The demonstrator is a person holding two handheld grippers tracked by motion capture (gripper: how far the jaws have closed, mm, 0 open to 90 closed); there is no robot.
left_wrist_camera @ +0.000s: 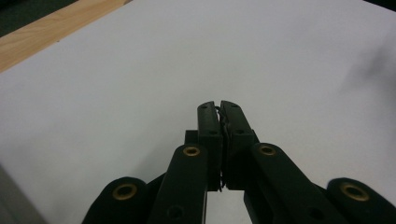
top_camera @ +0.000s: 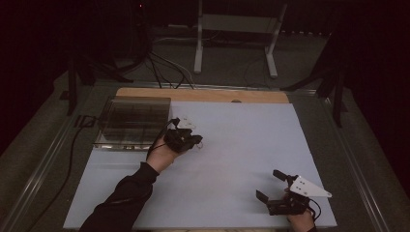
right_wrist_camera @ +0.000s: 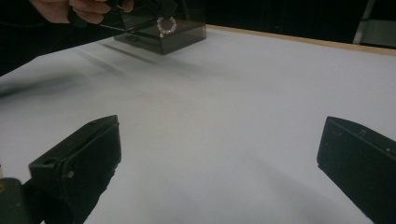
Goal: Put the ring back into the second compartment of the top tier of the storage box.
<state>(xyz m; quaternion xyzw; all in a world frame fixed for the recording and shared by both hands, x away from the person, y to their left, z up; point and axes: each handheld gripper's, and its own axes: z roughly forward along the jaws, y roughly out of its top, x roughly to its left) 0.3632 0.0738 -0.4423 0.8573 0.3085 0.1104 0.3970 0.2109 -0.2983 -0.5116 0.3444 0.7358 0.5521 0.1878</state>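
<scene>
We see a small beaded bracelet (right_wrist_camera: 166,25) hanging from the left tool (top_camera: 197,141) – jaws pinched on it – just beside the dark clear box (top_camera: 133,122) on the white table (top_camera: 241,145). The right tool (top_camera: 270,186) rests wide open – near the table's front edge.

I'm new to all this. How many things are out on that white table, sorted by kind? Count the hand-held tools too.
Hand-held grippers: 2, the left gripper and the right gripper
Dark see-through box: 1
Bead bracelet: 1, pinkish, hanging from the left gripper's shut fingers
Total: 4
</scene>
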